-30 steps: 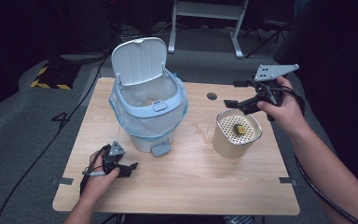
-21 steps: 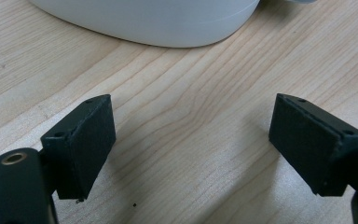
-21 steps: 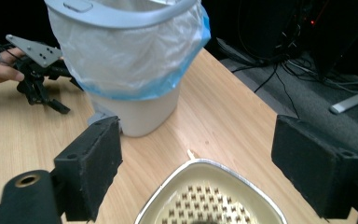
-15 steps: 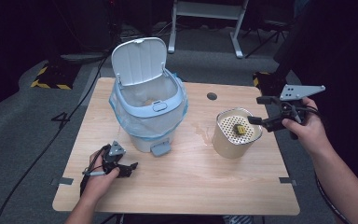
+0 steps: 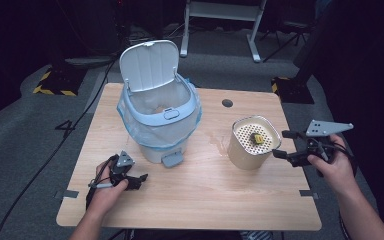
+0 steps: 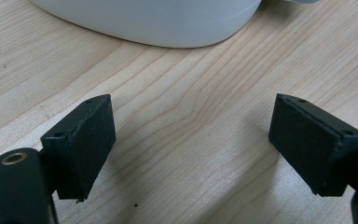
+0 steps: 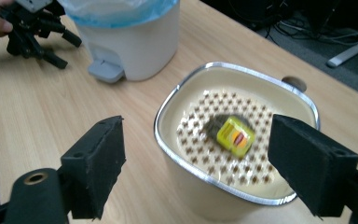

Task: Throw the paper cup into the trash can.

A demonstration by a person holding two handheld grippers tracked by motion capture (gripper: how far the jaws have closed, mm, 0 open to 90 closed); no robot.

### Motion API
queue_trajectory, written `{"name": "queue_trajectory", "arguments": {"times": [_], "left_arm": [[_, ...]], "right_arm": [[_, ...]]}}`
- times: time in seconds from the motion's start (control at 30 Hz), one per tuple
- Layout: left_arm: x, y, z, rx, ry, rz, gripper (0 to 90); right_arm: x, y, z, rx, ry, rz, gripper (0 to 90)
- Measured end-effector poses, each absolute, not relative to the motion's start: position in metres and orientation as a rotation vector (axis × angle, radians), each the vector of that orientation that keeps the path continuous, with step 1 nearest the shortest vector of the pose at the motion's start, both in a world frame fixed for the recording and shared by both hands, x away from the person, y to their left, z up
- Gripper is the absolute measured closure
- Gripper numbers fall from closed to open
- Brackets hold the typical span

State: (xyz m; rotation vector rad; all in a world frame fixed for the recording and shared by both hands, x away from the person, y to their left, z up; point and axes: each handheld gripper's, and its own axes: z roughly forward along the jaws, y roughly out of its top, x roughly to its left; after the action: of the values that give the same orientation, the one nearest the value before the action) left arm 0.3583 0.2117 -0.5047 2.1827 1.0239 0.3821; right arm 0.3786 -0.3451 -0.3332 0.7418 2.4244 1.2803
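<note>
A cream container (image 5: 250, 155) with a perforated insert stands right of centre on the wooden table (image 5: 195, 200). A small yellow packet (image 5: 256, 138) lies on the insert, also seen as the yellow packet (image 7: 235, 136) in the right gripper view. My right gripper (image 5: 279, 144) hovers just right of the container and points at it. Its jaws have just been closing, but they stand open with nothing between the pads. My left gripper (image 5: 139, 181) rests open on the table at the front left. Bare wood shows between its pads (image 6: 88, 140).
A white pedal bin (image 5: 157, 130) with a blue liner stands left of centre with its lid (image 5: 147, 65) raised and its pedal (image 5: 172, 159) facing the front. A round cable hole (image 5: 227, 103) lies behind the container. Dark floor and a metal stand lie beyond the table.
My right gripper has moved from behind the container's right side toward the front and down, and now sits low beside its right wall. The left gripper has stayed put.
</note>
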Motion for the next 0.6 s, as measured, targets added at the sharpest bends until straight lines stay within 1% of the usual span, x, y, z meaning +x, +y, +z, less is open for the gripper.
{"name": "queue_trajectory", "arguments": {"times": [0.07,0.1,0.13,0.3,0.6], "left_arm": [[0.358,0.212,-0.505,2.183,1.024,0.383,14.9],[0.358,0.212,-0.505,2.183,1.024,0.383,15.0],[0.358,0.212,-0.505,2.183,1.024,0.382,15.0],[0.358,0.212,-0.505,2.182,1.027,0.377,15.0],[0.357,0.211,-0.504,2.182,1.038,0.392,15.2]], "right_arm": [[0.373,-0.349,-0.342,0.767,2.424,1.275,19.0],[0.368,-0.353,-0.353,0.776,2.428,1.271,18.9],[0.368,-0.353,-0.353,0.776,2.428,1.271,18.9],[0.359,-0.359,-0.378,0.821,2.420,1.284,18.6],[0.356,-0.365,-0.426,0.917,2.389,1.251,17.9]]}}
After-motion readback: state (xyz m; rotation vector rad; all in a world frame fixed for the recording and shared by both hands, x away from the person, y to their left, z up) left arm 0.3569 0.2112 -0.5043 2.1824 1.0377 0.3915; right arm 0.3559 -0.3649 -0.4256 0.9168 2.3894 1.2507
